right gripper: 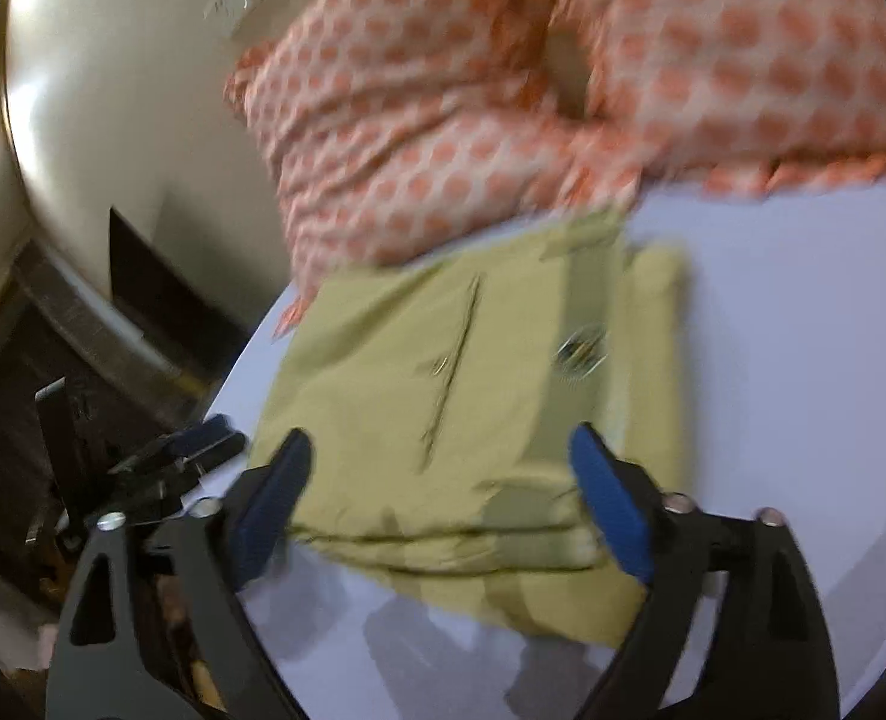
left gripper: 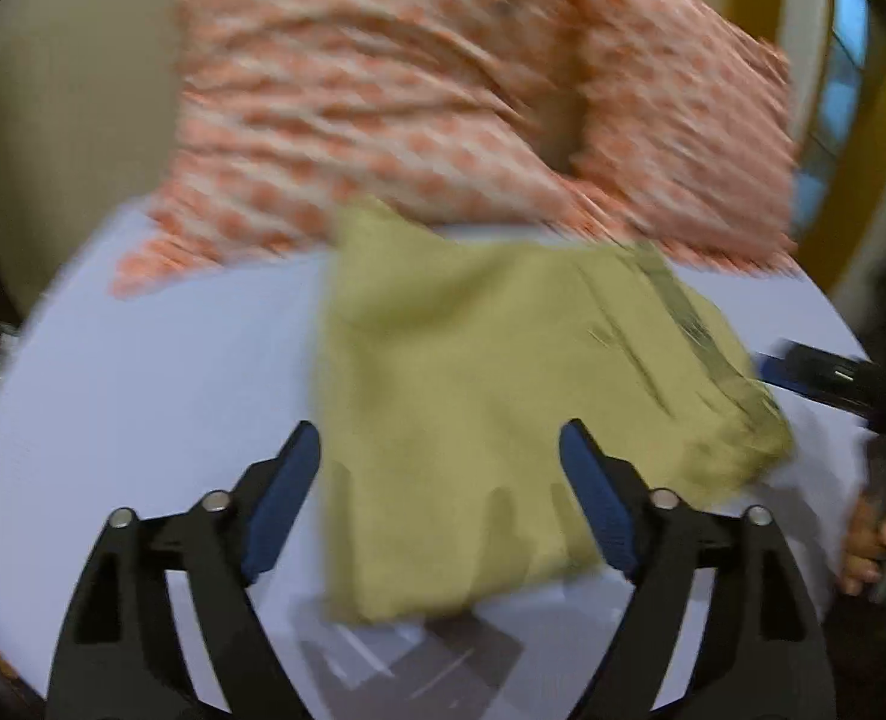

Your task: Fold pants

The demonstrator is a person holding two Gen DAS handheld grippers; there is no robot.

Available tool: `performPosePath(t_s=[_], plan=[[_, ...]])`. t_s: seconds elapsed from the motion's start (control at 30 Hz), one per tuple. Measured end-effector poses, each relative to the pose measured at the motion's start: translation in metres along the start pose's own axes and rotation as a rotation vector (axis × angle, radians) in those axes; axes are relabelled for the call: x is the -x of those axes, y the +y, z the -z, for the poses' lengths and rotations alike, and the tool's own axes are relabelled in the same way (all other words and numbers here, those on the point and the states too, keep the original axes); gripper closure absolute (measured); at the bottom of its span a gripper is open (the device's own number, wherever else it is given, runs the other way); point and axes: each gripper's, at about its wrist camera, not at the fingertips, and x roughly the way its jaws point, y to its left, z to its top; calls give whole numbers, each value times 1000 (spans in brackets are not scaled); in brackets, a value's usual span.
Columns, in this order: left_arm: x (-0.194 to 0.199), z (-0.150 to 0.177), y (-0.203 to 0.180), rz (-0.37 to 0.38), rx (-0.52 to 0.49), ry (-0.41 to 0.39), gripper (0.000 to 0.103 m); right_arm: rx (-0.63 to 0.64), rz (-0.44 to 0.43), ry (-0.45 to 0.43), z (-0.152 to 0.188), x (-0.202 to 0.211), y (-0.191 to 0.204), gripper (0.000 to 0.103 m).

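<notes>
Just ahead of left gripper (left gripper: 440, 438): pants (left gripper: 502, 396).

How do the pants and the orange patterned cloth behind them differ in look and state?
The pants are plain olive-tan; the cloth is white with orange dots. The pants lie folded flat in a compact stack with layered edges; the cloth sits bunched and rumpled. The pants lie nearer, between the open fingers of the right gripper and left gripper; the cloth is behind. Both rest on the white table, neither gripped.

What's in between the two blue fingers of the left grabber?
In the left wrist view, the folded pants lie between the left gripper's open fingers, on the white table.
</notes>
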Motion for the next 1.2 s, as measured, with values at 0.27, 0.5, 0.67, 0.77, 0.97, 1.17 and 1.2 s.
performPosePath(t_s=[0.27,0.5,0.67,0.77,0.97,1.17,1.2], plan=[[-24,22,-19,-68,-34,66,13,-56,199,9,24,4,-2,8],[28,77,-11,-199,-24,34,2,168,483,-69,100,23,56,1],[22,92,-3,-226,-17,69,2,226,504,-39,124,-1,73,1],[14,97,-5,-238,-34,101,2,228,571,-6,126,-16,74,1],[14,102,6,-160,22,86,2,235,621,-10,131,-21,79,1],[16,107,5,-162,16,57,2,217,634,-4,130,-21,79,1],[16,108,4,-165,16,53,2,214,635,1,129,-21,78,1]])
